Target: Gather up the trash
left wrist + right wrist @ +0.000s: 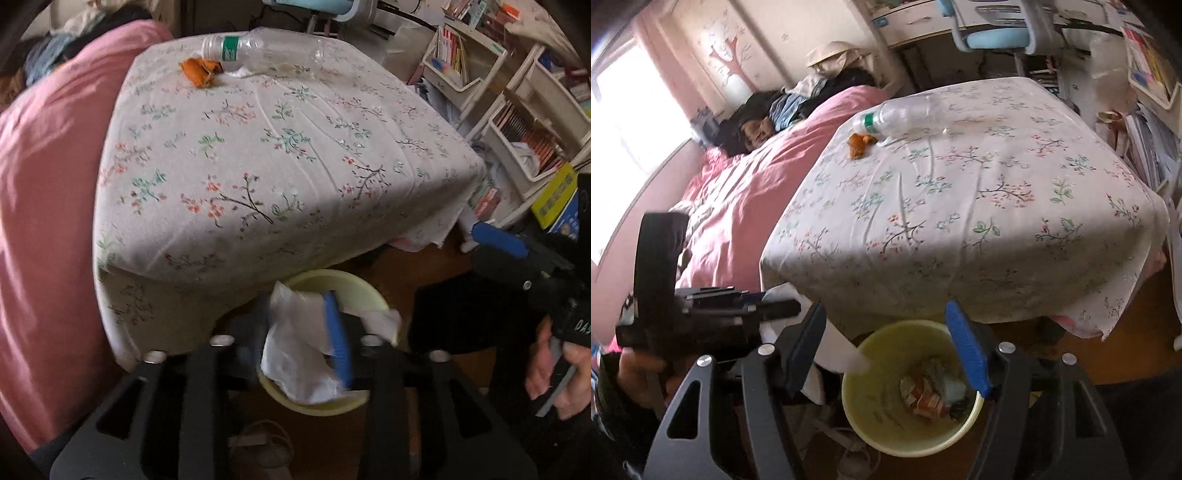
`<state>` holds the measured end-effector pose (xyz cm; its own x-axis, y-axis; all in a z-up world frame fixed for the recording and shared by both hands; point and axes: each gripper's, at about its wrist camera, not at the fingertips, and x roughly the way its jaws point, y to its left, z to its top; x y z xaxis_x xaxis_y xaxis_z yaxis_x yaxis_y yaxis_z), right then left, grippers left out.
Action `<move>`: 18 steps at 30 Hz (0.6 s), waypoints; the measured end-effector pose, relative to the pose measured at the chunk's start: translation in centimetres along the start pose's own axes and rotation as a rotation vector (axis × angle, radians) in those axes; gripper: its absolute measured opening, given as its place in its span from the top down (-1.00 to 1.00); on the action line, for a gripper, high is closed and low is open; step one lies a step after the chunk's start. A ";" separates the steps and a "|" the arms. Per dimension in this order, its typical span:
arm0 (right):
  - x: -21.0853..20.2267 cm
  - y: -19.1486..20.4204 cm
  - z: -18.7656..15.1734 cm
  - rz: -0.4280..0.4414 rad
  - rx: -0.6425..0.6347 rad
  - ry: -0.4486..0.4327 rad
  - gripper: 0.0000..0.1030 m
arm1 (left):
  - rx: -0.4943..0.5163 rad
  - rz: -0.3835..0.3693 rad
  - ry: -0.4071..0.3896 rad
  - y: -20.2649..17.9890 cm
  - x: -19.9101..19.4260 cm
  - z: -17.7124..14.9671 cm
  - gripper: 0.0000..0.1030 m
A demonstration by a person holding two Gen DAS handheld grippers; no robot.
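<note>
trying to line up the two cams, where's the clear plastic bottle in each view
Left wrist: the clear plastic bottle lies on its side at top centre, on the far edge of the floral cloth.
Right wrist: the bottle lies in the upper middle, on the same far edge.
Shared landmark: the orange peel beside the bottle's neck.

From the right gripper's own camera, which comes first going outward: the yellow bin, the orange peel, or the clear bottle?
1. Yellow bin, directly below the right gripper, between its fingers.
2. Orange peel, across the flowered table, far left side.
3. Clear bottle, lying just behind the peel, near the far edge.
</note>
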<state>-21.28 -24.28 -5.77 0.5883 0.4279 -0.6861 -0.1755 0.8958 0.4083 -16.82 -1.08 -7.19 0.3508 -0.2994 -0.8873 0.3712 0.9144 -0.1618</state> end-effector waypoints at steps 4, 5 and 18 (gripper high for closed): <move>0.2 1.0 -0.1 -0.016 -0.039 0.000 -0.31 | -0.069 0.022 -0.070 1.6 -1.4 0.5 0.00; 0.4 1.2 -0.1 -0.018 -0.052 0.002 -0.32 | -0.092 0.028 -0.092 2.0 -1.7 0.7 -0.04; 1.8 3.1 -1.8 -0.041 -0.169 0.058 -0.44 | -0.315 0.125 -0.237 6.3 -4.0 1.4 -0.44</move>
<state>-22.20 -20.49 -6.87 0.5519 0.3921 -0.7360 -0.2851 0.9181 0.2753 -14.71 5.53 -4.08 0.5785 -0.2016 -0.7904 0.0446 0.9753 -0.2161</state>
